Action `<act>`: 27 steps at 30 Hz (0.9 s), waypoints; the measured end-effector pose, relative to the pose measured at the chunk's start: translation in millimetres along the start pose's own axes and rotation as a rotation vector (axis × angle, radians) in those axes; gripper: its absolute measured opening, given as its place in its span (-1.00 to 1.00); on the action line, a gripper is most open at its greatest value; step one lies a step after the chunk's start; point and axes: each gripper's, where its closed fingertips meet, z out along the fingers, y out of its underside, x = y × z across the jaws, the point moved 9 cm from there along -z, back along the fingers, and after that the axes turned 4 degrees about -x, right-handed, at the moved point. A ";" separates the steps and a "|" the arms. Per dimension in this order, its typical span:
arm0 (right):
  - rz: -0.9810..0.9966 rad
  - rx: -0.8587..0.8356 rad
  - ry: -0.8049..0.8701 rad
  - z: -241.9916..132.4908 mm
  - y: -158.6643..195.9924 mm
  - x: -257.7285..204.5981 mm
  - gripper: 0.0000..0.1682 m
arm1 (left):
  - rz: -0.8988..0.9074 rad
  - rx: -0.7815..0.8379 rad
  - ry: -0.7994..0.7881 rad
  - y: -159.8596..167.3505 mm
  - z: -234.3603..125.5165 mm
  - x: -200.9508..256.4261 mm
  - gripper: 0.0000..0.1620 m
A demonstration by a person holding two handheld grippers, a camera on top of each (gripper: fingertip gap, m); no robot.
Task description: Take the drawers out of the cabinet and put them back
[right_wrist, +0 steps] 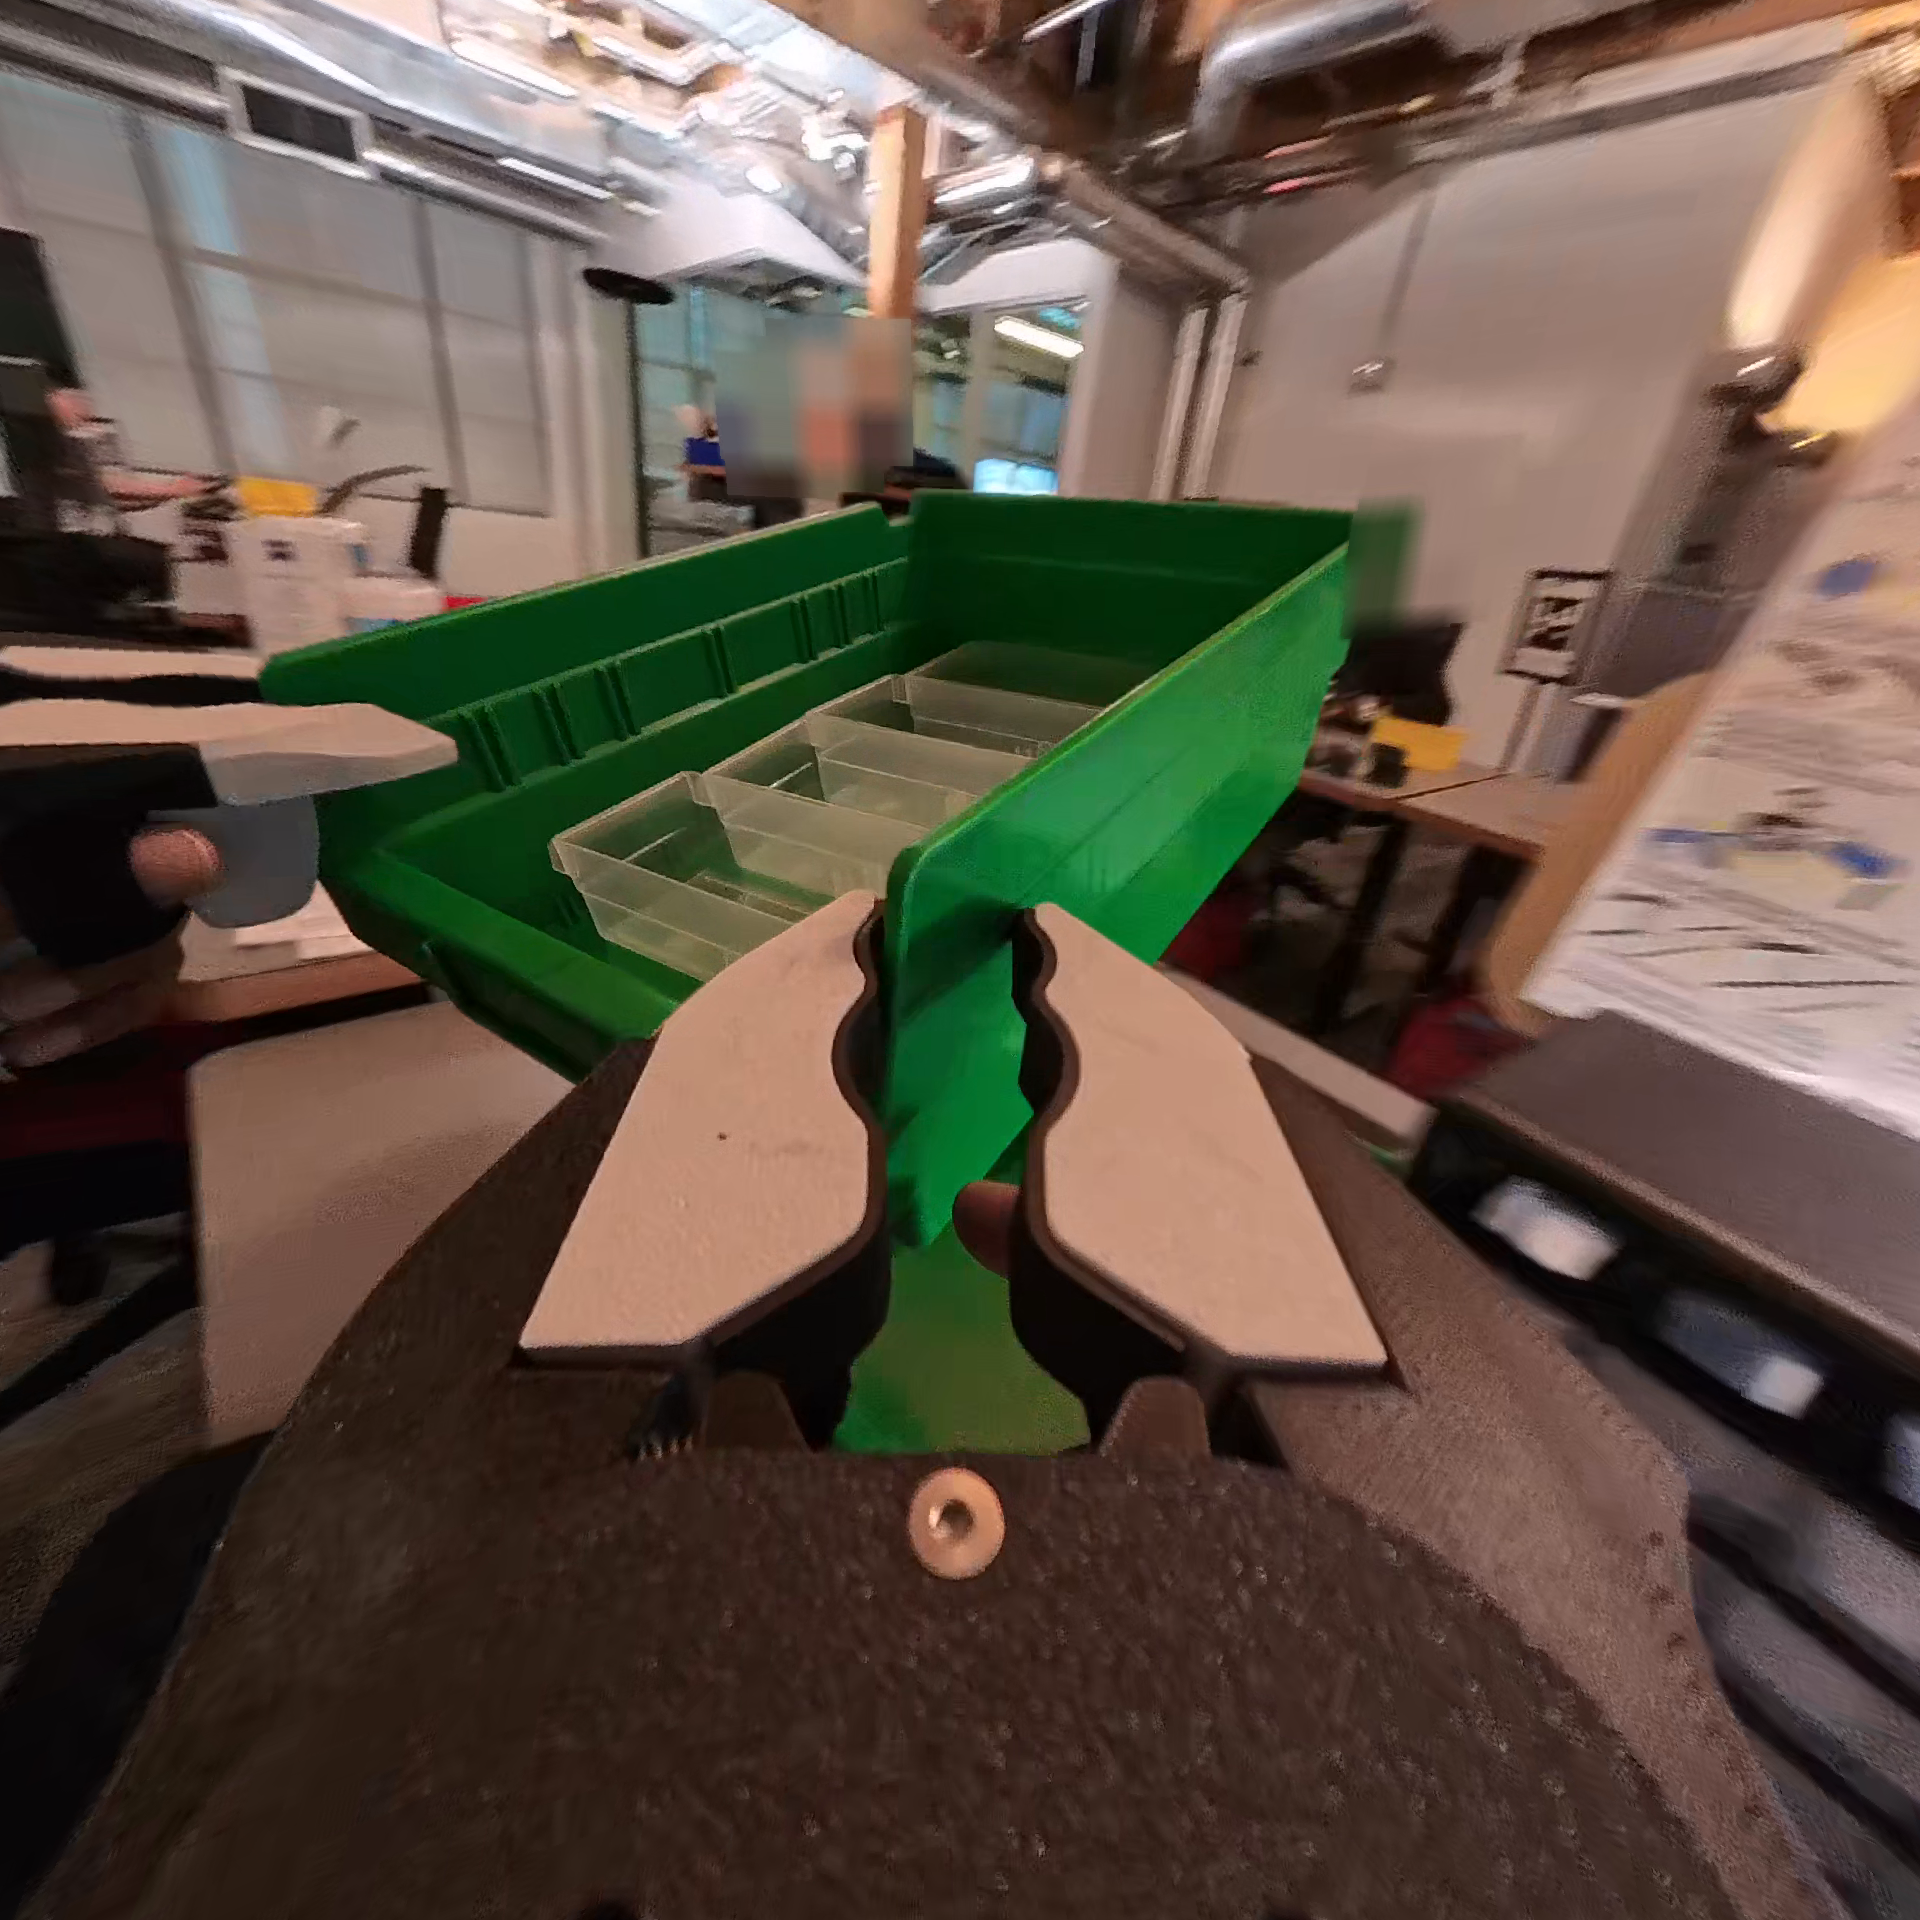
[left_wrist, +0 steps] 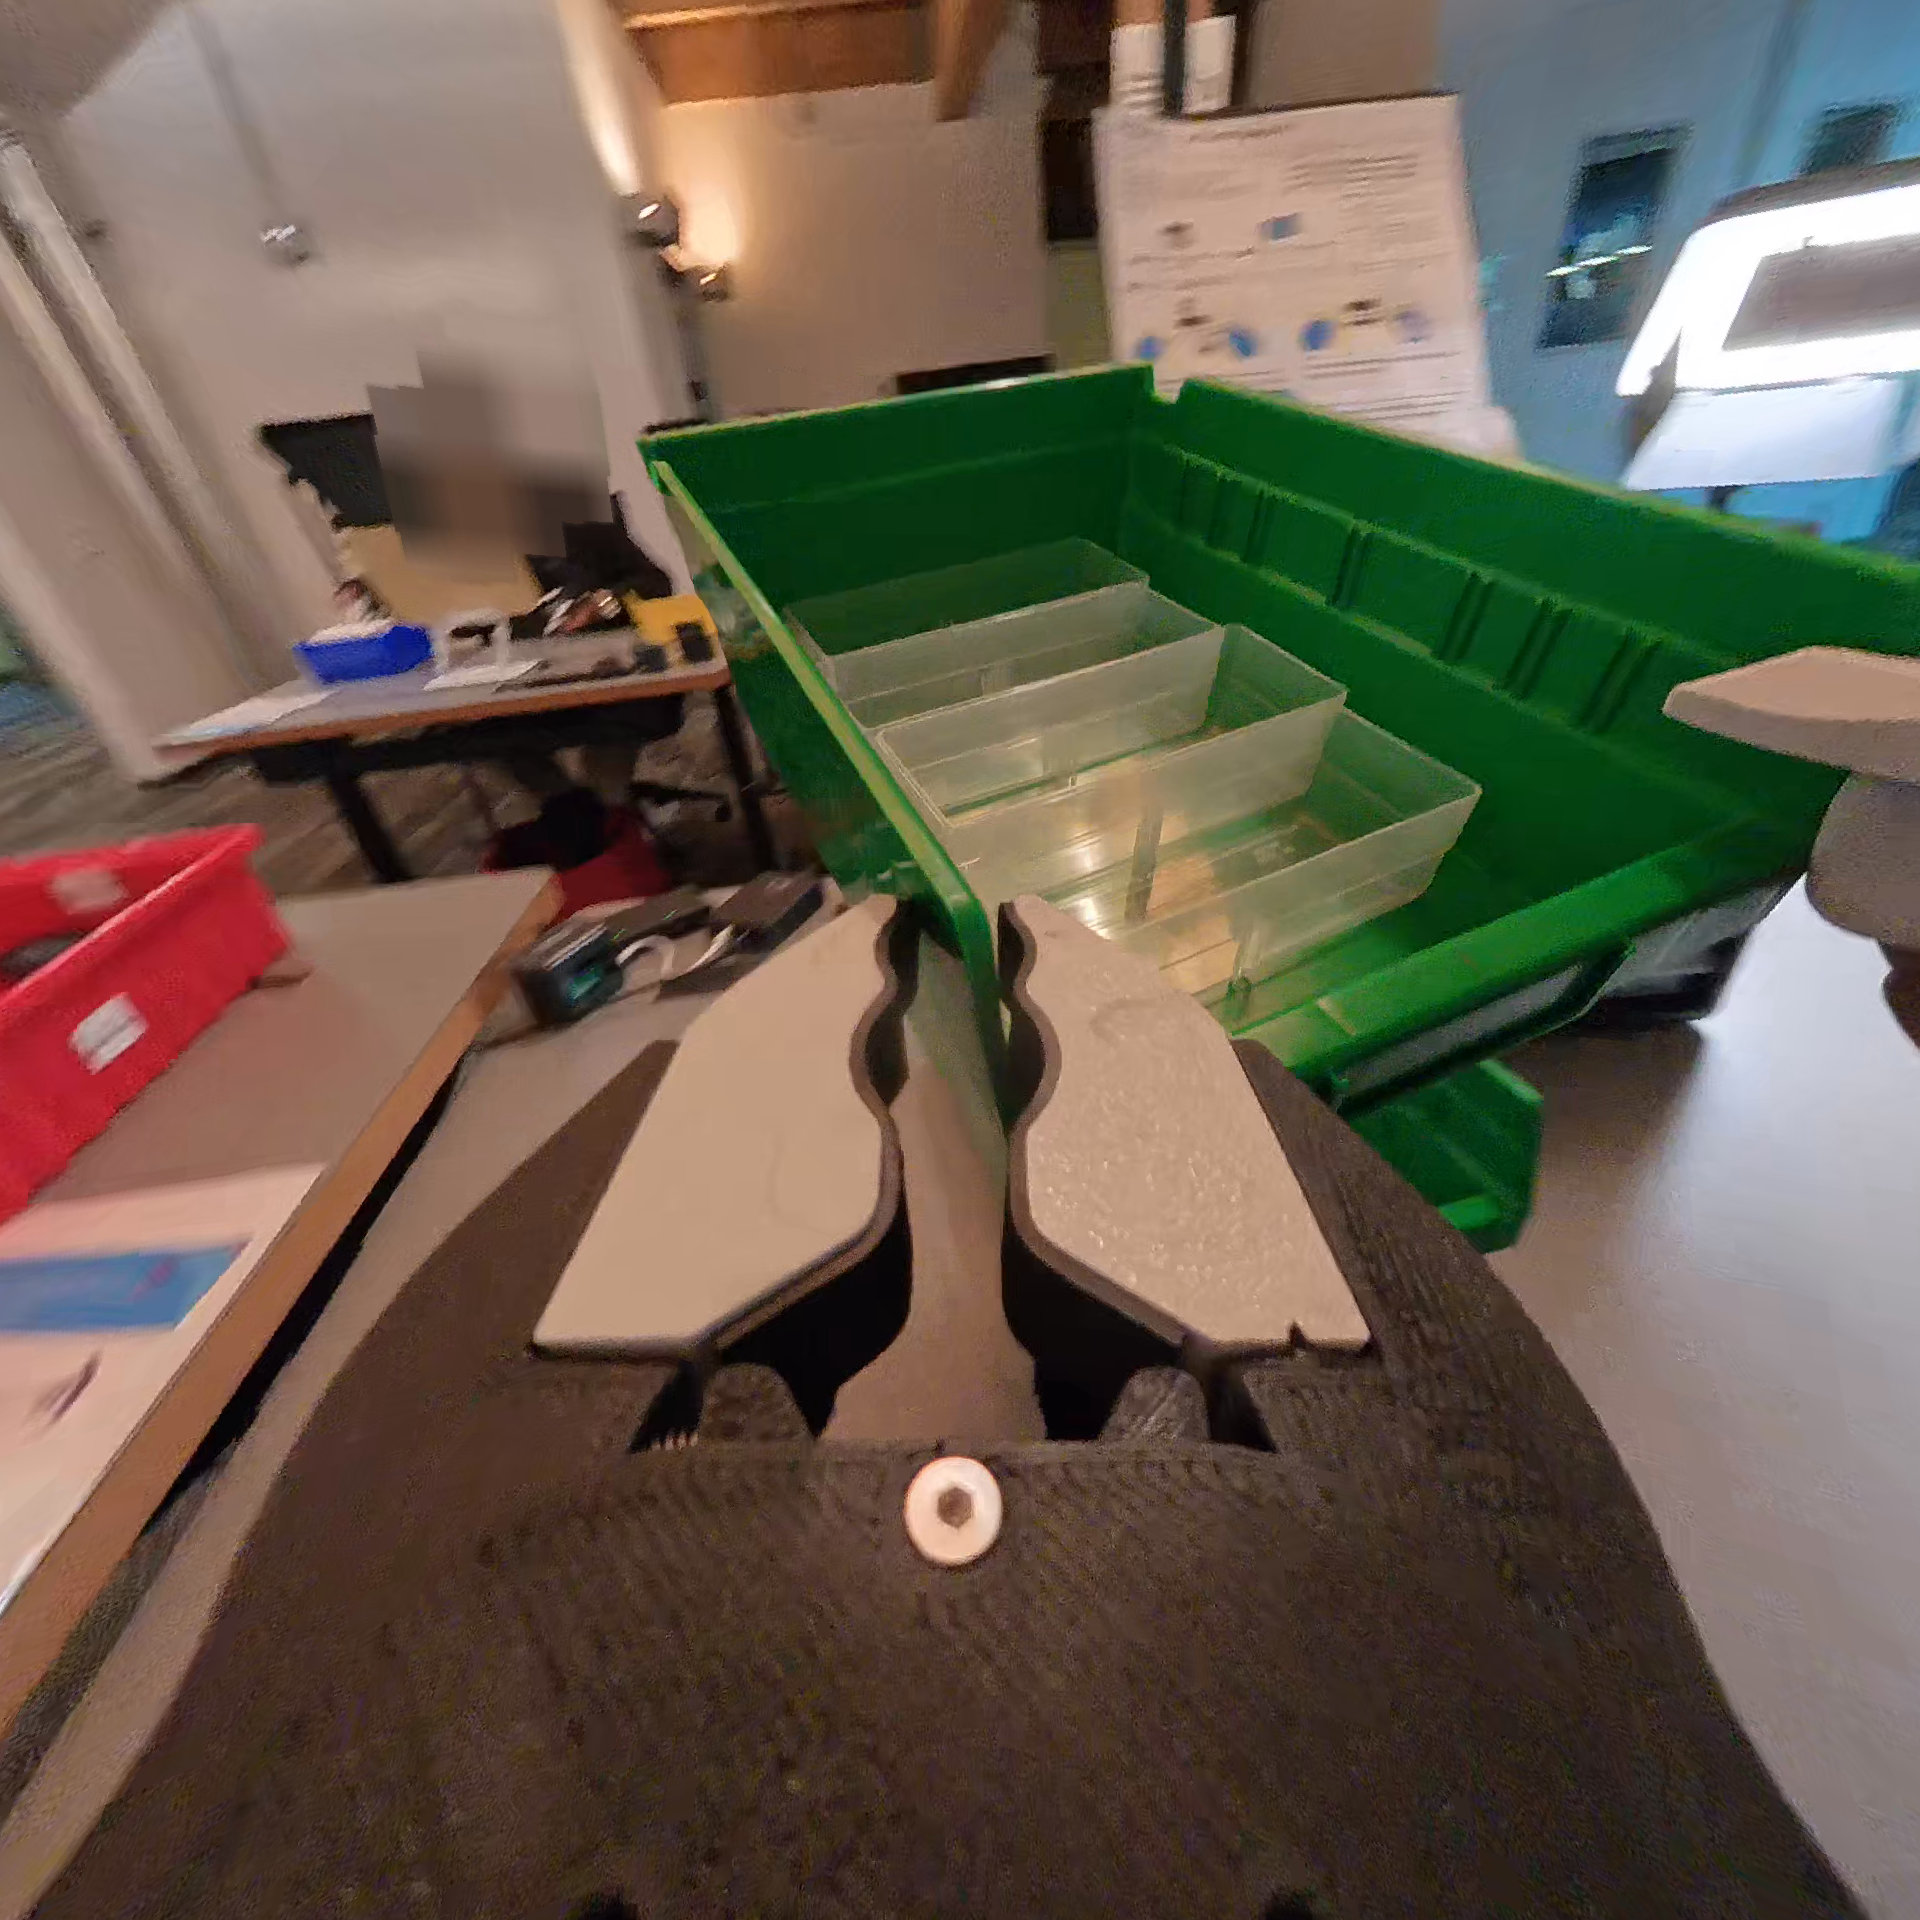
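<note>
Held tilted above the table [left_wrist: 1714, 1195], the green drawer [left_wrist: 1351, 582] with its clear trays [left_wrist: 1122, 727] is pinched by its side walls in the left tongs [left_wrist: 951, 935] and right tongs [right_wrist: 951, 935]; it looks light, stiff and slick, so the rims seem the surest hold.
</note>
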 end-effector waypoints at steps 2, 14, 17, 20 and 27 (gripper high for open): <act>0.037 -0.039 -0.081 40.6 16.3 -24.6 -0.74 | -0.053 -0.022 -0.069 19.9 -16.2 -34.6 -0.82; 0.005 -0.368 -0.244 151.6 140.4 -112.8 -0.75 | -0.226 -0.188 -0.201 164.8 -35.6 -129.6 -0.86; -0.062 -0.437 -0.252 154.5 159.3 -112.6 -0.74 | -0.247 -0.214 -0.208 191.3 -24.9 -130.5 -0.88; -0.165 -0.470 -0.299 155.2 168.7 -110.6 -0.70 | -0.222 -0.211 -0.281 207.6 -14.9 -128.1 -0.92; -0.294 -0.493 -0.519 112.7 154.5 -73.4 -0.56 | -0.028 -0.344 -0.266 211.7 3.2 -112.3 -0.66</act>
